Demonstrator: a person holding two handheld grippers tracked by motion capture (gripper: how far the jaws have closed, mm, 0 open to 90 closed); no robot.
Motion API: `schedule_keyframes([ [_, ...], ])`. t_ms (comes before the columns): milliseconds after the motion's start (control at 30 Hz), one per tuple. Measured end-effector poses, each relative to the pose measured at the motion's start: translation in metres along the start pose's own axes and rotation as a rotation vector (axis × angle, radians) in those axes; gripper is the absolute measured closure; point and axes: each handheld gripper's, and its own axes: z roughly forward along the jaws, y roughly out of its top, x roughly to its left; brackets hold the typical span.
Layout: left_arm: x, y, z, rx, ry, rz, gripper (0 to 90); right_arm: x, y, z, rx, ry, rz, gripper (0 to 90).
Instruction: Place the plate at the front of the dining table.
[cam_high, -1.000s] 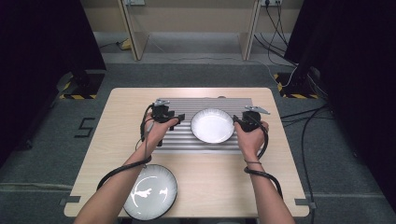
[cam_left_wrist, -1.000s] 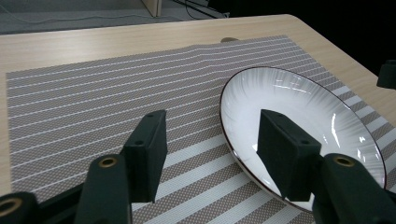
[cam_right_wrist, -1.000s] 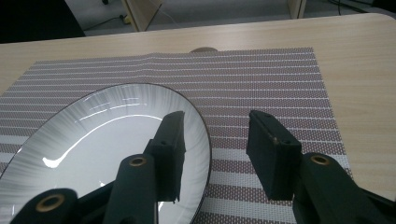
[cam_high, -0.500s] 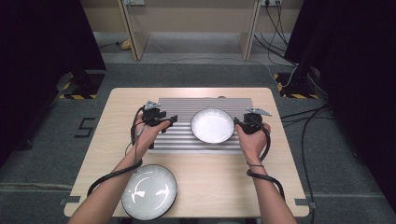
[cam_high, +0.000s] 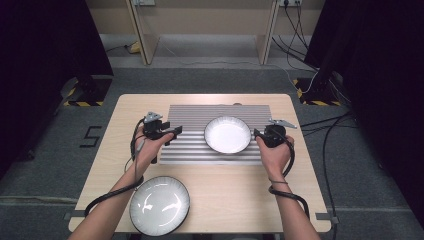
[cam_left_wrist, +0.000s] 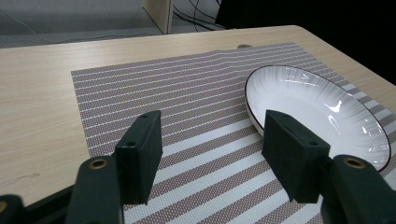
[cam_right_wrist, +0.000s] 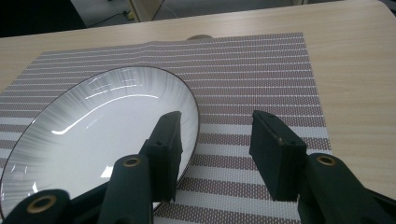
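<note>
Looks like the plate (cam_high: 227, 134) has just been let go on the striped mat (cam_high: 190, 150). The left tongs (cam_high: 172, 133) have been pulled off to the left since a second ago, when they sat right at the plate's left rim; now they're parked over the mat's left part, well apart from the plate, and their jaws have just been opening, spread wide with nothing between them but bare mat in the left gripper view (cam_left_wrist: 212, 154). The right tongs (cam_high: 257, 134) are found just at the plate's right rim, hardly shifted, jaws also just opened further; in the right gripper view (cam_right_wrist: 212, 149) one jaw is seen over the rim and the other out over the mat, and no pinch on the rim is made out, so they're counted as spread, not gripping. So the placing step is probably done, and a second plate (cam_high: 159, 205) at the near left edge of the bench (cam_high: 300, 200) is likely up next, though that's only a guess. The placed plate is white, shallow, finely ribbed toward a thin dark rim, glossy with light streaks, lying flat on the mat's right-centre.
</note>
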Motion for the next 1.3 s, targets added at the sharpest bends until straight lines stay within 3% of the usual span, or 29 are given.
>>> schedule_keyframes([
  [1000, 0.018, -0.034, -0.049, -0.065, 0.017, -0.007, 38.3, -0.012, -0.026, -0.039, -0.023, 0.009, -0.017, 52.8],
  [1300, 0.025, -0.053, -0.068, -0.086, 0.032, -0.046, 38.3, -0.014, -0.042, -0.050, -0.021, 0.008, -0.025, 52.3],
])
